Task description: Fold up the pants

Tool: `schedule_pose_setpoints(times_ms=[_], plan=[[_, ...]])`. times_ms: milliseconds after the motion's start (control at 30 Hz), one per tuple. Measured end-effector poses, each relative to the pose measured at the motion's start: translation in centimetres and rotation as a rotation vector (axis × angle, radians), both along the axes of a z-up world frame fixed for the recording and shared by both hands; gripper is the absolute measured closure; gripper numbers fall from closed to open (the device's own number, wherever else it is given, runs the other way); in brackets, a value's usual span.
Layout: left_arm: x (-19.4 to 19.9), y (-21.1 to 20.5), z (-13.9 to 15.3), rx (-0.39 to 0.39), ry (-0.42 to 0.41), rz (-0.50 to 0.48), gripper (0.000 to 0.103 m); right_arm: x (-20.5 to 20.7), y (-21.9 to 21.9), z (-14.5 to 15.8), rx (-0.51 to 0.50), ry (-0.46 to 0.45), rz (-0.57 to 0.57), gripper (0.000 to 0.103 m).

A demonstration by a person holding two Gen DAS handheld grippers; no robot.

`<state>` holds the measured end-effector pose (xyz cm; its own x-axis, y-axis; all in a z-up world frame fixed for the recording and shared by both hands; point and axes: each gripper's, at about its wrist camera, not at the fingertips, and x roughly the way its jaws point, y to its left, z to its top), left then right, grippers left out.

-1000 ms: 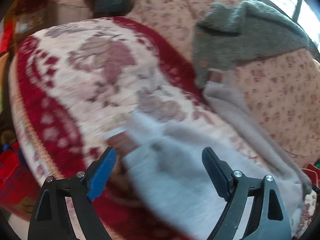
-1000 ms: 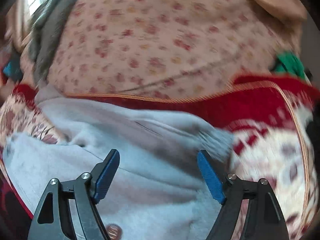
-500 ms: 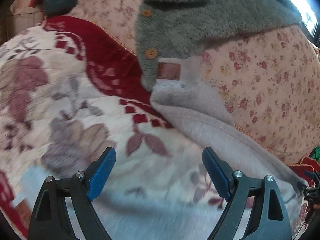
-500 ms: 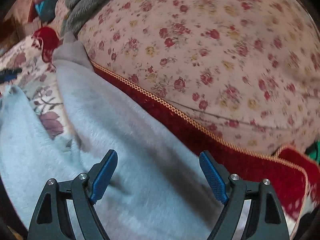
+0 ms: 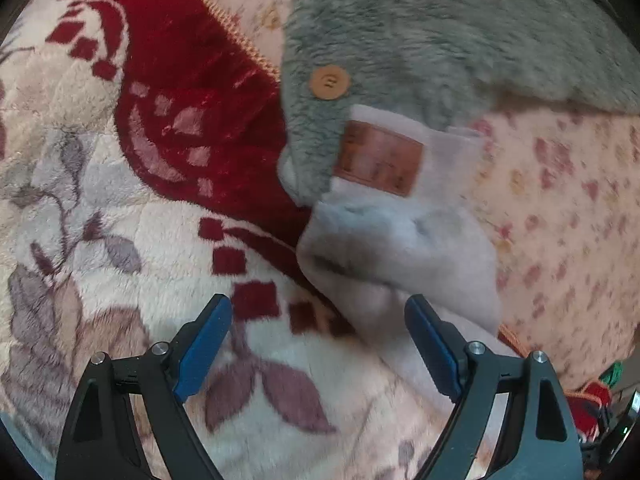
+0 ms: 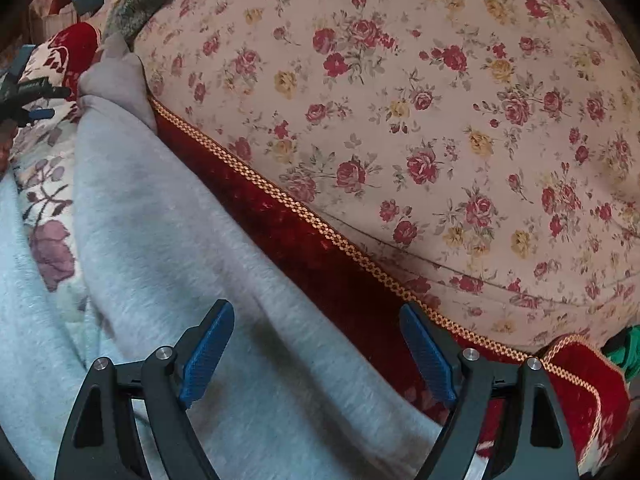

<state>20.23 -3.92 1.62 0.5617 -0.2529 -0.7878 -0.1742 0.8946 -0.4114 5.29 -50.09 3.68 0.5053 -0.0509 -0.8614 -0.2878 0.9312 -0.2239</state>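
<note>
— Gaping wide, the left gripper (image 5: 318, 334) hovers over the plush red-and-cream floral blanket (image 5: 120, 240), holding nothing.
— Right gripper (image 6: 316, 334), jaws apart too, sits above the light grey fleece pants (image 6: 200, 240); beyond, the rose-print cushion (image 6: 440, 120).

Soft, even light, with no glare or hard shadows. The left wrist view is blurred; the right is sharper. Fisheye edges bend and darken.

The brown label (image 5: 378, 160) on the pants (image 5: 400, 248) is too blurred to read, the grey fleece jacket (image 5: 440, 40) covers the cuff's top edge, and the lower frame edge cuts off the pants in the right wrist view.
</note>
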Motion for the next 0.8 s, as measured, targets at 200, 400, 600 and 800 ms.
schedule_pose_setpoints(times_ms=[200,400,600,800], plan=[[1.8,-0.1,-1.2,-0.052,0.030,-0.004,0.015,1.0,0.1,-0.7,-0.009,0.012,0.020,0.014],[2.6,-1.8,-1.9,-0.125,0.019,-0.075,0.037,2.1,0.7,-1.5,-0.040,0.046,0.074,0.013],[2.2,-3.1,-1.4,-0.080,0.008,-0.070,0.075,2.9,1.7,-3.7,-0.130,0.132,0.138,0.018],[-0.1,-2.5,1.9,-0.078,-0.061,-0.093,0.090,1.9,3.4,-4.8,-0.236,0.144,0.172,0.088]])
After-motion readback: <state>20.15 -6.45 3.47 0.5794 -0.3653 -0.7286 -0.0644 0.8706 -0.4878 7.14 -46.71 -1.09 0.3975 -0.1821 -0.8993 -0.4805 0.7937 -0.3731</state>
